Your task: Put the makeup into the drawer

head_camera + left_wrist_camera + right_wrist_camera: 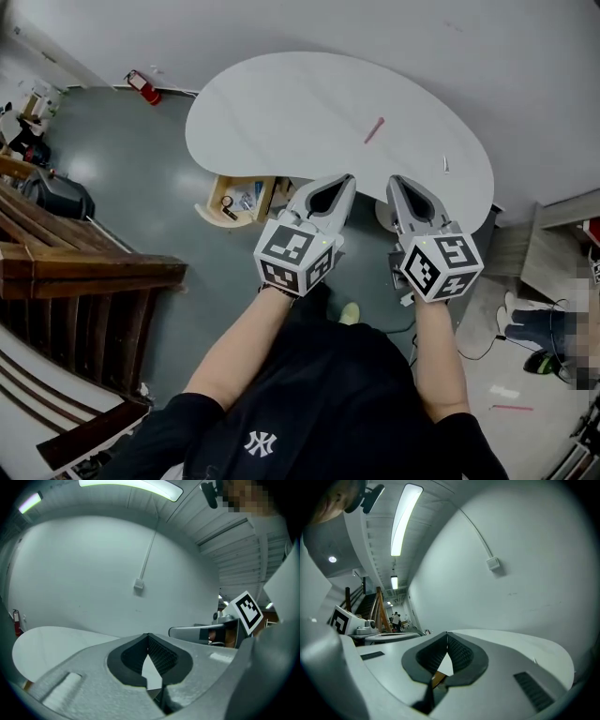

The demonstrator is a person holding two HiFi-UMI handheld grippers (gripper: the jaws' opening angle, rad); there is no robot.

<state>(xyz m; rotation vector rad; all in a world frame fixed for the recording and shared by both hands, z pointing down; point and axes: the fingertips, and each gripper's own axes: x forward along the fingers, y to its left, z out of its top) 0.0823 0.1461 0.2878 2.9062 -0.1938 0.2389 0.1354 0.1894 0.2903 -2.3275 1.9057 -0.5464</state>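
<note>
On white table, slim pink makeup stick lies alone, 12 o'clock from both grippers. Wooden drawer at table's 7 o'clock edge. Left gripper, right gripper: tongs closed tip to tip, empty.

The left tongs and right tongs cover the near edge of the surface. Beneath it a wooden drawer shows only in part; its contents are too small to name. The thin pink stick, perhaps makeup, is too small to tell. A person is cut off at the right edge.
</note>
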